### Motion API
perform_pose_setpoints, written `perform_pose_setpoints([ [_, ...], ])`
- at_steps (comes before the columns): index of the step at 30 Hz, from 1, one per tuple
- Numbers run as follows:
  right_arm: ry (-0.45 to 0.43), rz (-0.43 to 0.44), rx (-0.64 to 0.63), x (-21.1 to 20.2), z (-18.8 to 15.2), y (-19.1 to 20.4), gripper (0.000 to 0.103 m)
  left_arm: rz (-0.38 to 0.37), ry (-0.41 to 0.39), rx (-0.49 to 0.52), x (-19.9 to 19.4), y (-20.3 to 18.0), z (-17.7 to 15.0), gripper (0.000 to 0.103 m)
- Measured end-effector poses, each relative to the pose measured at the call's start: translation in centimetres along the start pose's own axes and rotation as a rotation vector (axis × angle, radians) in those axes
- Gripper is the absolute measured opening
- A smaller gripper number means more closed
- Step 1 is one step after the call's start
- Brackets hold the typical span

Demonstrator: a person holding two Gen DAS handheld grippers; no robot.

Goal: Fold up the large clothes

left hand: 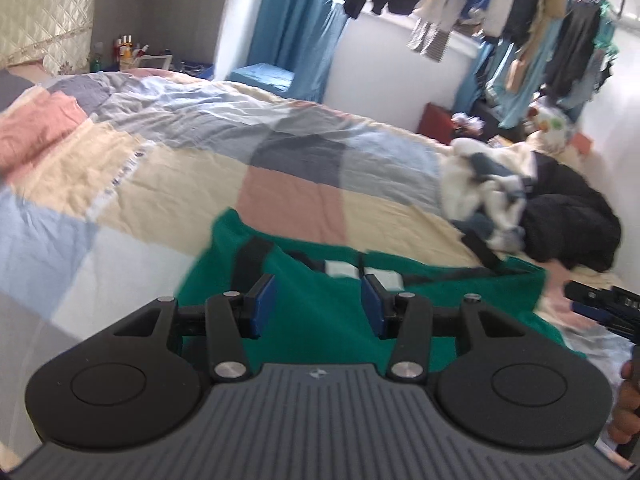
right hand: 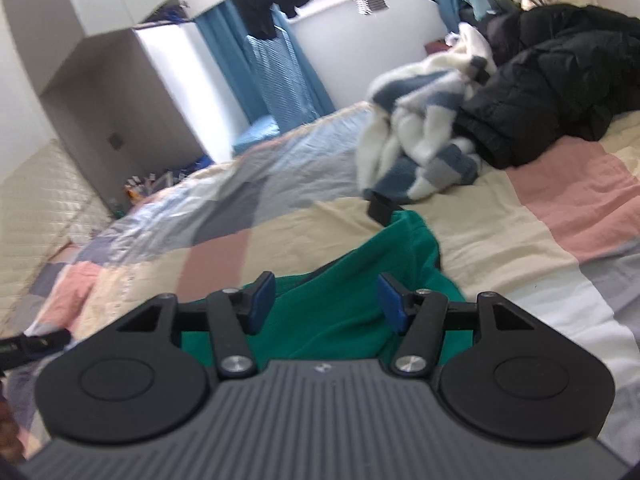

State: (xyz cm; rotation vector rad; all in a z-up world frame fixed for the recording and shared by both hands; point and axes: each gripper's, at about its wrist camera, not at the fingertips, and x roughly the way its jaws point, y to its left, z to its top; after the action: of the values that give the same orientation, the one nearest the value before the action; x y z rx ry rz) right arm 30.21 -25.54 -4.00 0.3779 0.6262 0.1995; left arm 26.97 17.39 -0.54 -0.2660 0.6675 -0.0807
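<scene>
A green garment [left hand: 320, 304] with black straps lies on the patchwork bedspread [left hand: 160, 168], spread below both grippers. My left gripper [left hand: 319, 306] hovers over it with its blue pads apart and nothing between them. My right gripper [right hand: 326, 300] is also open above the green garment [right hand: 340, 312], its pads not touching the cloth. The right gripper shows again at the right edge of the left wrist view [left hand: 600, 308], with a hand [left hand: 626, 404] below it. The left gripper's tip [right hand: 32, 346] enters at the left edge of the right wrist view.
A white-and-blue fleece blanket [right hand: 420, 140] and a black puffer jacket [right hand: 560, 80] are heaped at the far end of the bed. Clothes hang on a rail [left hand: 500, 8] by the window. Blue curtains [left hand: 288, 20] and a bedside shelf with bottles [left hand: 124, 52] stand behind.
</scene>
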Motion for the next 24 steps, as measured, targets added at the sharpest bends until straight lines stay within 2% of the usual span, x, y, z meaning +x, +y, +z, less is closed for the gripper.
perform_pose_setpoints([
  [6, 0.010, 0.092, -0.058, -3.7, -3.4, 3.0, 0.060, -0.031, -0.023, 0.031, -3.4, -1.9, -4.7, 0.053],
  [10, 0.063, 0.110, -0.080, -4.6, -6.5, 4.3, 0.060, -0.017, -0.016, 0.079, -3.9, -2.8, -7.3, 0.053],
  [15, 0.106, 0.089, -0.146, -4.9, -9.3, 5.9, 0.060, 0.015, 0.018, 0.127, -2.8, -3.1, -9.4, 0.053],
  [18, 0.128, 0.067, -0.208, -4.1, -9.9, 6.7, 0.059, 0.020, 0.035, 0.142, -2.0, -2.9, -10.3, 0.053],
  [24, 0.206, 0.069, -0.233, -2.0, -11.0, 6.3, 0.064, 0.032, 0.111, 0.148, 0.2, -2.0, -11.9, 0.053],
])
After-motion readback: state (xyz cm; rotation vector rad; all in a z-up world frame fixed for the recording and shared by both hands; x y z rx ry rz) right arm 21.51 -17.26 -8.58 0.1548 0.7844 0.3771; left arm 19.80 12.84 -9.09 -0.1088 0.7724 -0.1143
